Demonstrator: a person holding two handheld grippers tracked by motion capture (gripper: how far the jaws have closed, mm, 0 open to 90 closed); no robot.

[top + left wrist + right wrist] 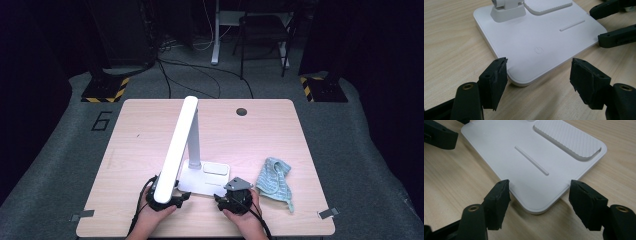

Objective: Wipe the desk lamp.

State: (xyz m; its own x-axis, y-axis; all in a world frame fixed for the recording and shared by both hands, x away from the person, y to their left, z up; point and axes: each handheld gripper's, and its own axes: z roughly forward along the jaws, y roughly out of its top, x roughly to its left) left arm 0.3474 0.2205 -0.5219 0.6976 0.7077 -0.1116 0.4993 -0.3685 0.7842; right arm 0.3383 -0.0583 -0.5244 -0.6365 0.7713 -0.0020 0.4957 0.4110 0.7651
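A white desk lamp (192,165) stood near the front edge of the wooden counter (145,125), roughly at its middle. Its flat base (541,42) lay on the wood, an upright post rose from the back of the base, and the long light bar reached forward and to the left, over the left tool (167,196).

The left tool (537,77) was held low at the near left corner of the base. Its black jaws were spread wide, one on each side of that rounded corner, and neither pad pressed on the plastic. A small round power mark (538,50) showed on the base just beyond the jaws.

The right tool (234,196) sat at the near right corner of the base. In the right gripper view the right tool (539,195) had its jaws spread too, straddling the corner with a slim gap on each side, so nothing was pinched. A thin raised line (531,160) crossed the base ahead of it, and a ribbed pad (567,138) lay in a shallow recess farther back.

A light blue cloth (275,182) lay crumpled on the counter just to the right of the right tool, apart from the lamp. A round hole (241,111) sat near the far edge of the counter.
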